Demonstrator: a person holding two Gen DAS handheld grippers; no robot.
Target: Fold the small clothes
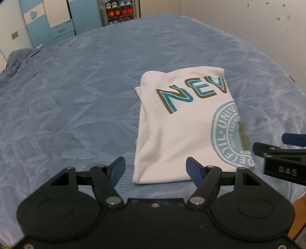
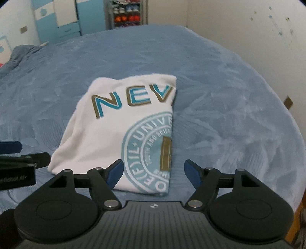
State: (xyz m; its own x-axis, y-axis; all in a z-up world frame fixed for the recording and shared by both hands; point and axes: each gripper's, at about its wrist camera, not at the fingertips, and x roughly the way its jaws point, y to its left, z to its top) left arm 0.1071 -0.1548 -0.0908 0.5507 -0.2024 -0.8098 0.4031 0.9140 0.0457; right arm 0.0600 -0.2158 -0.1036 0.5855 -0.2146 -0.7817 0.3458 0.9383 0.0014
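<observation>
A white T-shirt (image 1: 177, 130) with teal "NEV" lettering and a round teal seal lies folded into a narrow rectangle on the blue bedspread (image 1: 76, 107). My left gripper (image 1: 155, 170) hovers open just in front of the shirt's near edge, nothing between its blue pads. The right gripper shows at the right edge of the left wrist view (image 1: 283, 153). In the right wrist view the same T-shirt (image 2: 107, 138) lies ahead, and my right gripper (image 2: 154, 172) stands open over its near right corner, holding nothing. The left gripper's side (image 2: 17, 162) shows at the left.
The blue bedspread (image 2: 220, 118) covers the bed all around the shirt. A bunched blue blanket (image 1: 17, 59) sits at the far left. Blue-and-white cabinets (image 1: 57, 21) and a shoe rack (image 1: 118, 11) stand beyond the bed. A white wall (image 1: 258, 28) runs along the right.
</observation>
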